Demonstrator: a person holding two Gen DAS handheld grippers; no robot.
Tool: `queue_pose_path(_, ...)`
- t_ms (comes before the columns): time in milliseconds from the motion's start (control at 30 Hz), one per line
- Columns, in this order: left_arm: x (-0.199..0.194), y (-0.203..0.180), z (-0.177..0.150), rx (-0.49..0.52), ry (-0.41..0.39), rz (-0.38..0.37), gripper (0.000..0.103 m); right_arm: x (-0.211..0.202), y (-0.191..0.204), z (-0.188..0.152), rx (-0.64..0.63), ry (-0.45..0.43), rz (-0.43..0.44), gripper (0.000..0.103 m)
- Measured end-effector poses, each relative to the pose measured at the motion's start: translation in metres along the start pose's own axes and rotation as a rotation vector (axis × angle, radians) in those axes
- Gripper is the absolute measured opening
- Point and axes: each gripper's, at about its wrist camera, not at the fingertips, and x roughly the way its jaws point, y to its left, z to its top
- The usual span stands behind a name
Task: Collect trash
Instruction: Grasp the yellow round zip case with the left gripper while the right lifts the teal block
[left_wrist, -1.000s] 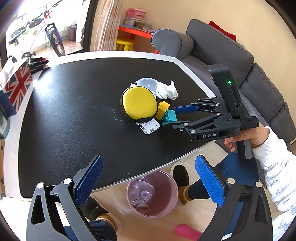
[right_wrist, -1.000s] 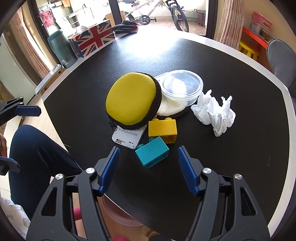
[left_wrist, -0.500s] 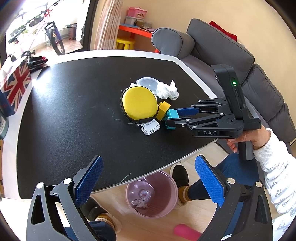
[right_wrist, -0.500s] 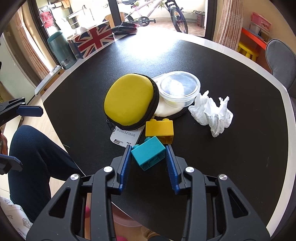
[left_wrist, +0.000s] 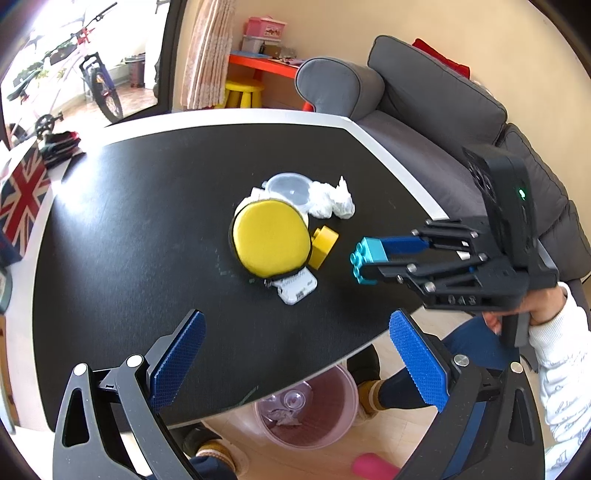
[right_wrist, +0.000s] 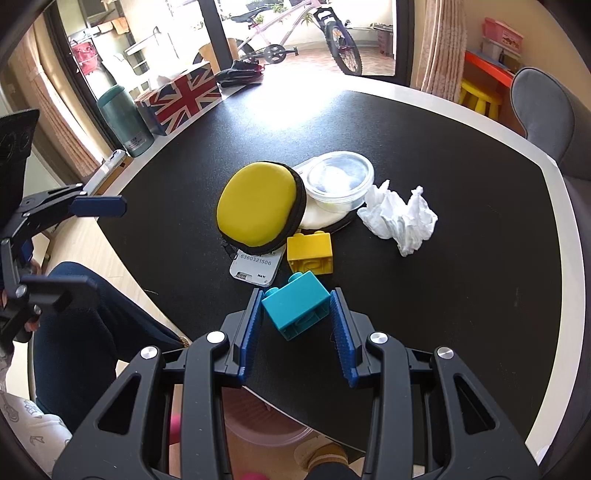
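Crowding the table (right_wrist: 480, 295): yellow pouch (right_wrist: 258, 206), yellow block (right_wrist: 310, 253), crumpled tissue (right_wrist: 400, 218).

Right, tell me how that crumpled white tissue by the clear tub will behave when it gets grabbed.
The crumpled tissue looks floppy and very light: its thin peaks should collapse between the pads. It probably won't roll or slip, being creased paper. It lies close to the clear tub, so a wide grab might nudge that.

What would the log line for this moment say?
right gripper: shut on teal block, lifted | left gripper: open, idle | pink bin: under table edge
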Motion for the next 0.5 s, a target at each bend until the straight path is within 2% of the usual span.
queue_pose_path(500,0.045,-0.002,0.047,-0.028,0.070,0.079,0.096,-0.014,-0.013,-0.016,0.048,-0.018,0.002,0.037)
